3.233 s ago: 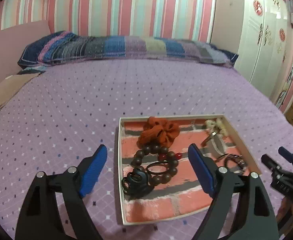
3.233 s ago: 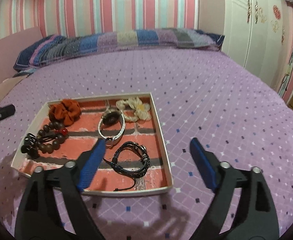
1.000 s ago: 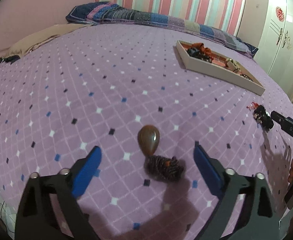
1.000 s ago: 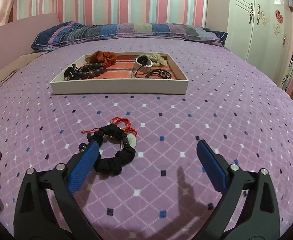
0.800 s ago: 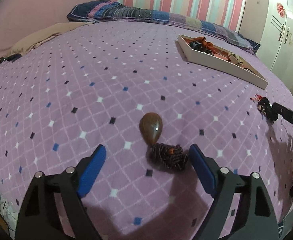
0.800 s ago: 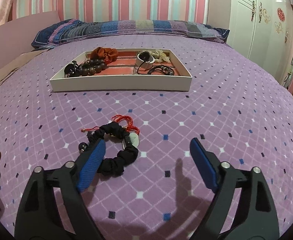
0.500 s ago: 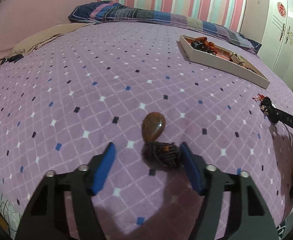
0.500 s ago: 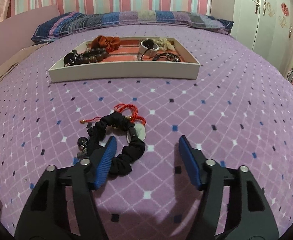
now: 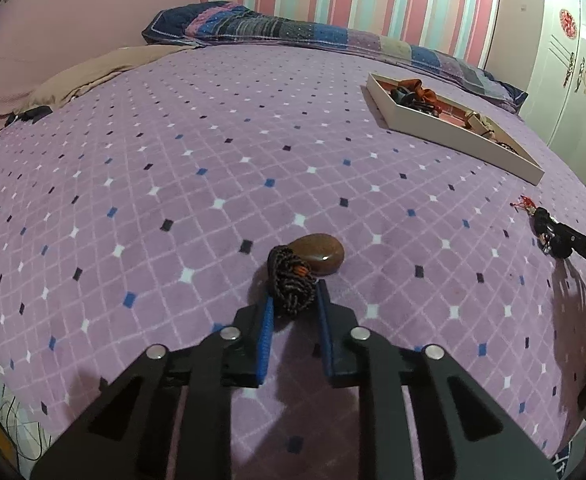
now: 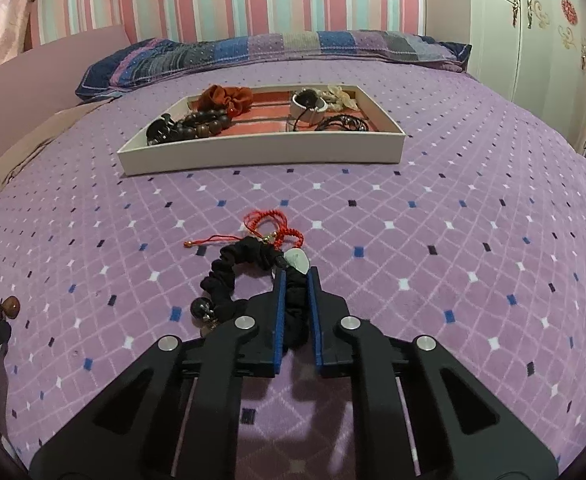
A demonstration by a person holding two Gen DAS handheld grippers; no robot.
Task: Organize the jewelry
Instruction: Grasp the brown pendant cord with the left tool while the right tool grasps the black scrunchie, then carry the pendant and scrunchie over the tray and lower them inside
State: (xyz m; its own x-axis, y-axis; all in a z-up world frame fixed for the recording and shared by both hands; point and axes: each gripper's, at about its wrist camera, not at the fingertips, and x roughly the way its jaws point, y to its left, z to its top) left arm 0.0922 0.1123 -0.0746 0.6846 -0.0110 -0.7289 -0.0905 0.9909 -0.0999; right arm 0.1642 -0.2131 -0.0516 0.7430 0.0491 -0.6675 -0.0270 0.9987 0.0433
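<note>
On the purple bedspread, my left gripper [image 9: 293,292] is shut on the dark braided cord bundle [image 9: 291,280] of a brown stone pendant [image 9: 320,253], which lies just beyond the tips. My right gripper [image 10: 295,274] is shut on a black scrunchie [image 10: 233,270] that carries a pale green pendant [image 10: 299,261] and a red cord [image 10: 271,222]. The white tray [image 10: 261,148] with a brick-pattern floor lies farther up the bed and holds an orange scrunchie [image 10: 225,97], a dark bead bracelet [image 10: 207,124], a black claw clip [image 10: 161,130] and several other pieces.
A striped pillow [image 10: 273,50] lies along the head of the bed under the striped wall. White wardrobe doors [image 10: 541,28] stand on the right. A tan cloth [image 9: 105,68] rests at the bed's left side. The right gripper [image 9: 553,236] shows at the left wrist view's right edge.
Both grippers went from wide open to shut. The left closed on the pendant's cord bundle, the right on the black scrunchie. Neither hand shifted much.
</note>
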